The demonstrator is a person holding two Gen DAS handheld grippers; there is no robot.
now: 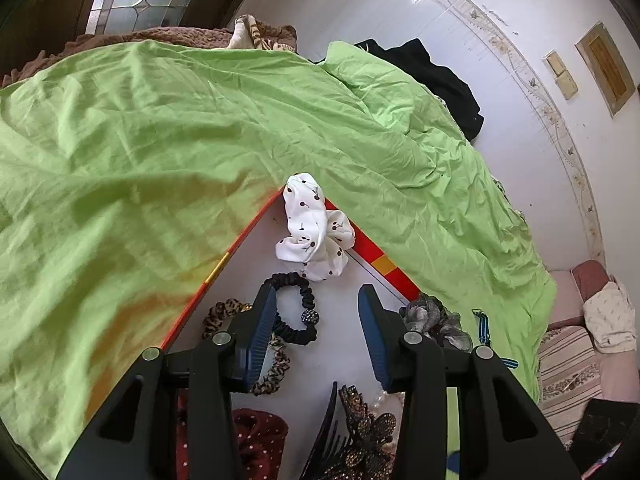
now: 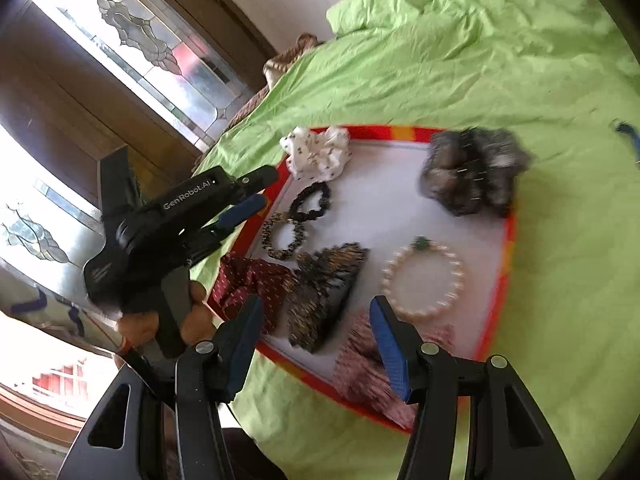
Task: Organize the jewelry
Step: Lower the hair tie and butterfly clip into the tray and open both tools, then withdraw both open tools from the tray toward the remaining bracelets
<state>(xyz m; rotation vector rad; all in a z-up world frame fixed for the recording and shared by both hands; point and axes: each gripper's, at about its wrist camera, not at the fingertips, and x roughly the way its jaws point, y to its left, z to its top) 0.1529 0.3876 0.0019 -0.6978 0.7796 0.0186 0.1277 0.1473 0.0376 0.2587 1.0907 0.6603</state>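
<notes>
Sorting looks well advanced: a white tray with a red rim (image 2: 507, 240) lies on the green bedsheet (image 2: 480, 60), and the hair and jewelry pieces lie spread across it, mostly apart from one another. In the right wrist view, the white cherry-print scrunchie (image 2: 316, 152) sits at the far corner, the black scrunchie (image 2: 312, 201) just nearer, the leopard-print scrunchie (image 2: 284, 240) touching it, the dark red dotted scrunchie (image 2: 252, 284) at the near left edge, and the brown beaded claw clip (image 2: 324, 292) beside that. A grey sheer scrunchie (image 2: 472, 172) is blurred over the far right corner, half across the rim. The pearl bracelet (image 2: 424, 280) lies in the open middle right, and a pink patterned piece (image 2: 368, 360) lies at the near edge, too blurred to name.

Both pairs of tongs hold nothing. The left tongs (image 1: 318, 336) stand partly open over the tray, the black scrunchie beside the left pad; in the other view the left tongs hang at the tray's left rim, in a person's hand (image 2: 192, 320). The right tongs (image 2: 316, 348) stand wide, above the tray's near edge, between the claw clip and the bracelet.

The step in hand seems a release, between placements. One blue striped strap (image 1: 482, 326) lies on the sheet outside the tray, just past the grey scrunchie. The next move probably calls for reaching to that strap, or nudging the grey scrunchie fully inside the rim, without dragging its neighbours.
</notes>
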